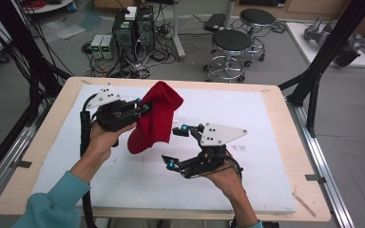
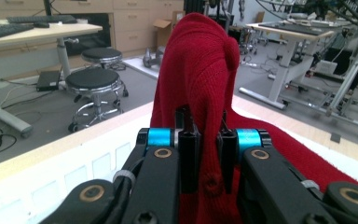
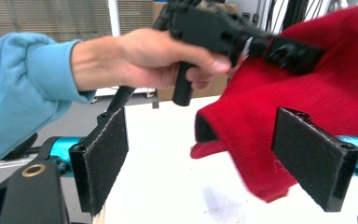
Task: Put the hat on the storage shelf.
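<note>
Two tongs | left tongs (image 2: 205, 154) pinch red cloth (image 1: 156, 116) | right tongs (image 3: 214, 158) agape, alongside

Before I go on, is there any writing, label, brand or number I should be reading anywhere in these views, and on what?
None can be read.
Small dark mark on the white table cover, right of the right gripper in the high view: too small and blurred to read.
Red knit cloth, clamped in the left gripper: no tag or print shows.
Grey plates and black jaws: no lettering shows.
Computer towers on the floor: too far to tell.
</note>
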`<state>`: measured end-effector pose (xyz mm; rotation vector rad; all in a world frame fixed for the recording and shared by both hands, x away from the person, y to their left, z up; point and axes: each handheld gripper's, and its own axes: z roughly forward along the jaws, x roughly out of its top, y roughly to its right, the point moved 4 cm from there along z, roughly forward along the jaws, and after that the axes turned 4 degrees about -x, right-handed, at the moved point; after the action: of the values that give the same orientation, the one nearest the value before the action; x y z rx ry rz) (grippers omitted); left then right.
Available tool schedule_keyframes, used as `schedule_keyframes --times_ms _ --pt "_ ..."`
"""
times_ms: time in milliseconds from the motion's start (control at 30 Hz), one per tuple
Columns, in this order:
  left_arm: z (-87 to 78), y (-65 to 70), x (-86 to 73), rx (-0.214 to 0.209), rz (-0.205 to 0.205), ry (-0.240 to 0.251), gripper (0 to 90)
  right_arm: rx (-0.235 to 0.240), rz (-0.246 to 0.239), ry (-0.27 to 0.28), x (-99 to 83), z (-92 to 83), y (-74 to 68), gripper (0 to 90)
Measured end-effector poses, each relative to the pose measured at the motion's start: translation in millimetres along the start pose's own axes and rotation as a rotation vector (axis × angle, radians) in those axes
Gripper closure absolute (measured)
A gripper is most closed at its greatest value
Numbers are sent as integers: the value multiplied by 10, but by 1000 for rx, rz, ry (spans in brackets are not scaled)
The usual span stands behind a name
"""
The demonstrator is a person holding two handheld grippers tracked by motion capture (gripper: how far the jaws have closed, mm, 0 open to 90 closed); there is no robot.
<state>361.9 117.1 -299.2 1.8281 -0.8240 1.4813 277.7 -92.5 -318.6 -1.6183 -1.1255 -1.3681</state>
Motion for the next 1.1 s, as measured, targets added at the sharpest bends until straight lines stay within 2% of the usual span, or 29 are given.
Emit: schedule_keyframes --times_ms 67,367,467,667,967,1033,1100 --pt "29 6 29 -2 10 -10 837 -3 2 -6 -35 8 -20 179" --pt "126 23 152 21 13 0 837 17 3 -26 -173 48 -130 180" --pt "170 40 183 26 -2 8 838 10 0 -35 -200 64 -126 180" --pt "262 118 244 28 -15 23 838 -42 28 -30 -236 84 -80 181" --pt "364 215 313 40 -26 49 839 -130 35 -41 -271 118 2 183" --pt "381 232 323 43 -27 53 839 -163 39 -41 -272 116 12 184" --pt "401 254 326 42 -25 53 839 -216 44 -45 -272 107 24 208"
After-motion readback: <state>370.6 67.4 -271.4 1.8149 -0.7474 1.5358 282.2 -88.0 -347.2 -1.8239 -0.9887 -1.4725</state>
